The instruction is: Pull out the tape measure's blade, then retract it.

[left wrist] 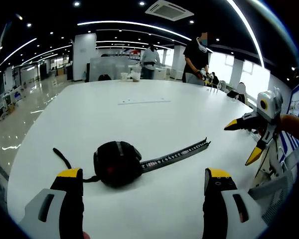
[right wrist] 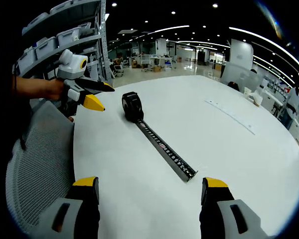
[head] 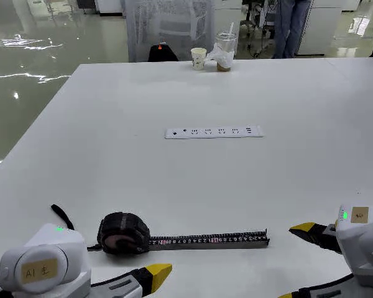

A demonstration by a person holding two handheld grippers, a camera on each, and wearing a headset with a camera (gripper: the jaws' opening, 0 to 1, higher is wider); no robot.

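A black tape measure (head: 122,233) lies on the white table (head: 193,180) near the front edge, its blade (head: 208,239) pulled out to the right and lying flat. A black wrist strap (head: 62,216) trails off its left side. My left gripper (left wrist: 142,181) stands open just short of the case (left wrist: 116,162), nothing between its yellow-tipped fingers (left wrist: 70,174). My right gripper (right wrist: 147,188) is open too, a little way back from the blade's hooked end (right wrist: 189,174). In the head view the left gripper's fingertip (head: 156,271) is at bottom left, and the right gripper's fingertip (head: 303,228) at bottom right.
A white power strip (head: 213,131) lies mid-table. A paper cup (head: 199,58) and a plastic cup in a bag (head: 224,53) stand at the far edge, with a mesh chair (head: 168,28) behind. A person (left wrist: 195,57) stands beyond the table. Another mesh chair (right wrist: 35,169) sits by the table's near edge.
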